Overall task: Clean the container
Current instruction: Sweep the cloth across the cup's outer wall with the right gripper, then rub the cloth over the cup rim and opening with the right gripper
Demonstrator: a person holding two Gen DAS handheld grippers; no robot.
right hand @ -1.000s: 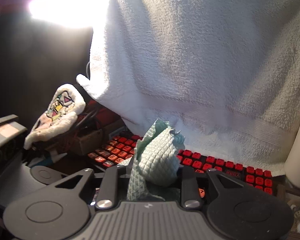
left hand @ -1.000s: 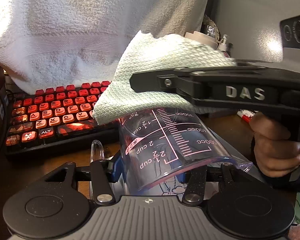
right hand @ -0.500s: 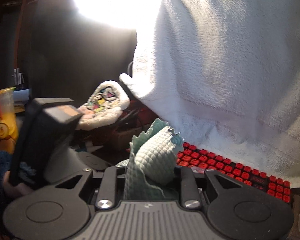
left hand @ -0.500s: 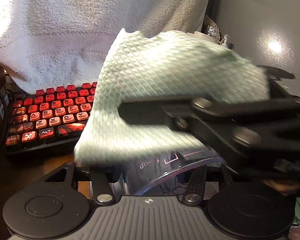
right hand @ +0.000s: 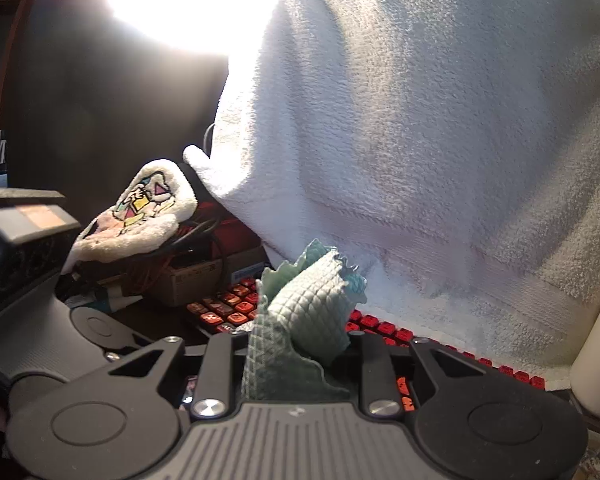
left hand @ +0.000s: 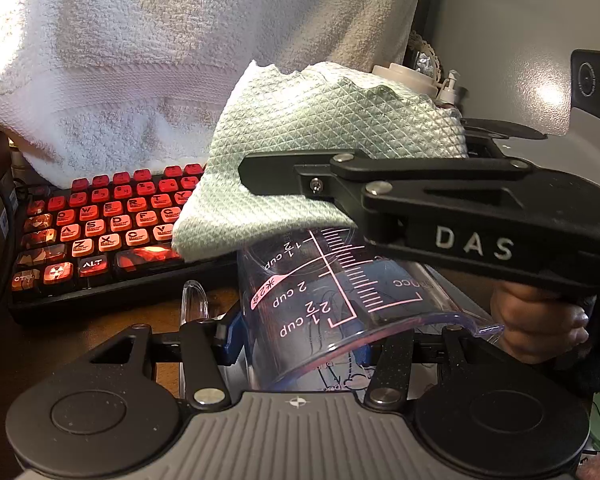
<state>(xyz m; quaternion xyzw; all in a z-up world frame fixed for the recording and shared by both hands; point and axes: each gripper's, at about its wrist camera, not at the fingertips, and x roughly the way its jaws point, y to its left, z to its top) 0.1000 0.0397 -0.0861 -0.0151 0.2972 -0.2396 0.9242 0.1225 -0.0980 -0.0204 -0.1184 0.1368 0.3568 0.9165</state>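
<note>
A clear plastic measuring cup point(left hand: 332, 300) with pink cup markings lies tilted between the fingers of my left gripper point(left hand: 300, 344), rim toward the camera, and the gripper is shut on it. A pale green waffle-weave cloth point(left hand: 320, 140) drapes over the cup's far end. My right gripper point(left hand: 276, 160) reaches in from the right, shut on that cloth, with one black finger lying across it. In the right wrist view the cloth point(right hand: 312, 320) stands bunched up between the closed fingers of the right gripper point(right hand: 292, 344). The cloth hides the cup's base.
A black keyboard with red keys point(left hand: 100, 224) lies on the wooden desk behind the cup. A large white towel point(left hand: 140, 60) hangs over it. A person's hand point(left hand: 540, 320) grips the right tool. A patterned mitt point(right hand: 140, 208) and a white cylinder point(right hand: 596, 352) flank the scene.
The right gripper swept the cloth down over the cup half a second ago, then drew back up and right. The cup and left gripper have stayed put.
</note>
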